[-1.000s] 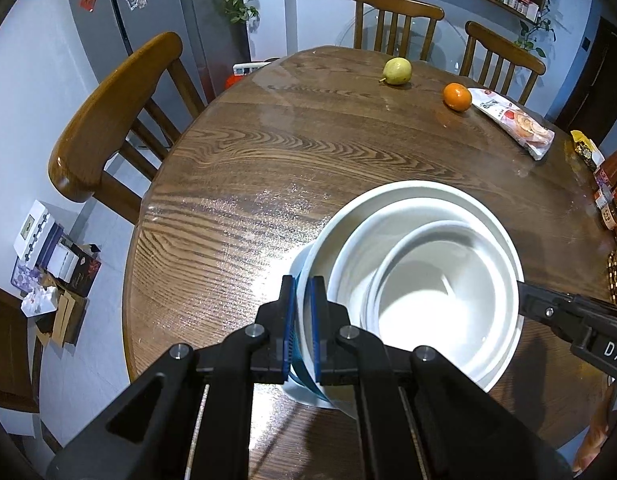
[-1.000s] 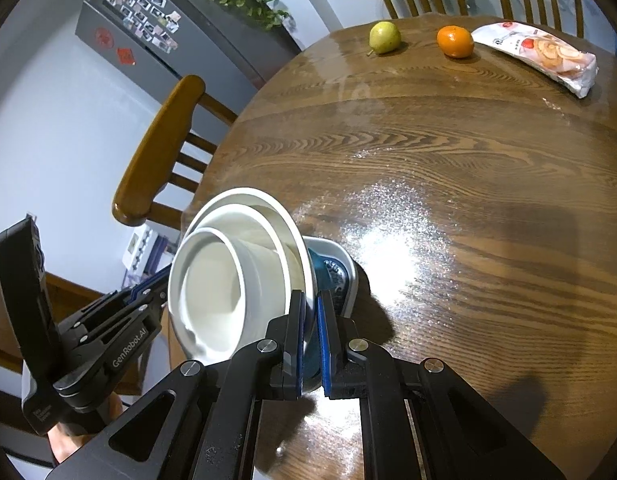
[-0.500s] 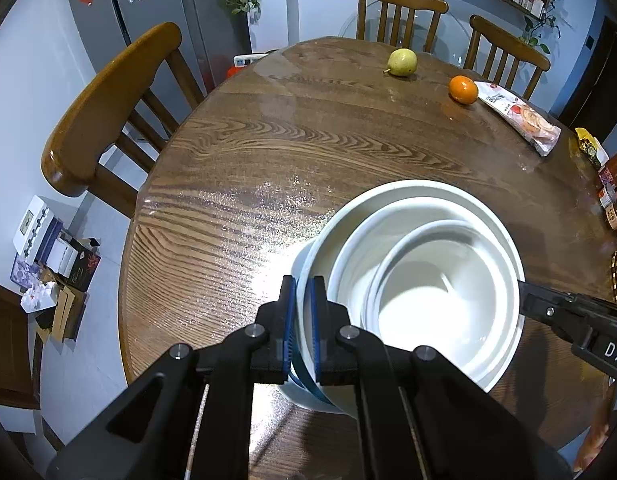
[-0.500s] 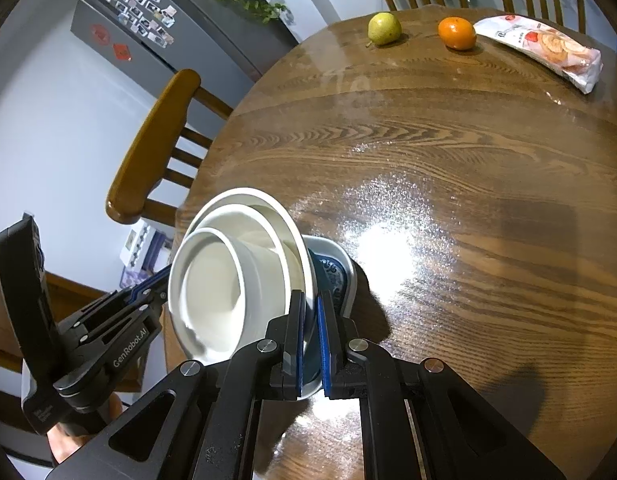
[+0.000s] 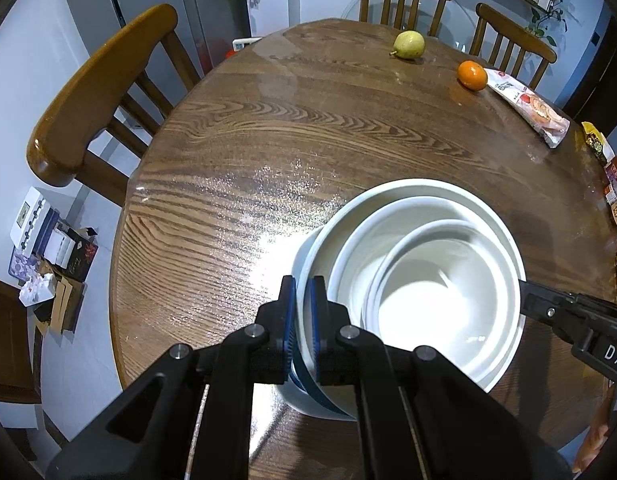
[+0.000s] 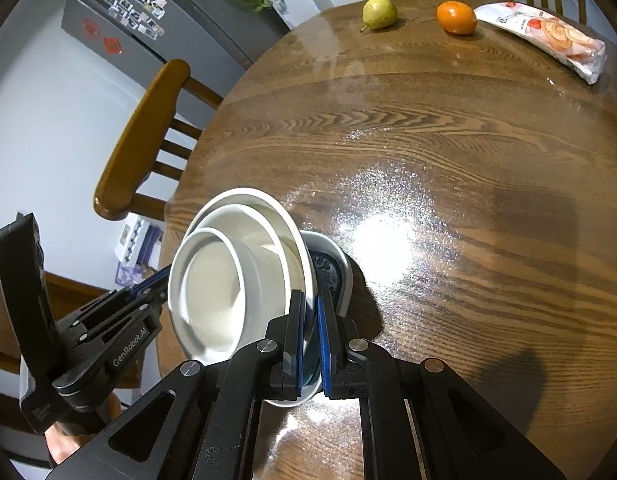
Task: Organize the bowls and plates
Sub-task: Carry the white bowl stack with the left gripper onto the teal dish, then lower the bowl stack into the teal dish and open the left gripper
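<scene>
- Bowls nested one in another, with a blue-patterned plate under them, are the things being organized; the stack is at the near edge of the round wooden table, and I cannot tell if it rests on the wood or is just above it.
- Left gripper has its blue pads closed tight on the rim of the stack at one side, with only the thin rim between them.
- Right gripper is closed in the same way on the opposite rim, pinching the outer bowl and the plate edge together.
- I think both sides are held because the stack is heavy and smooth, and one grip alone could let it tip or slide.
- Both grippers point steeply down at the table, facing each other across the stack; the stack looks a little tilted.
- Farther away, a pear, an orange and a snack packet lie well apart from the stack, at the far side.
- Wooden chair stands beside the table at the left.
</scene>
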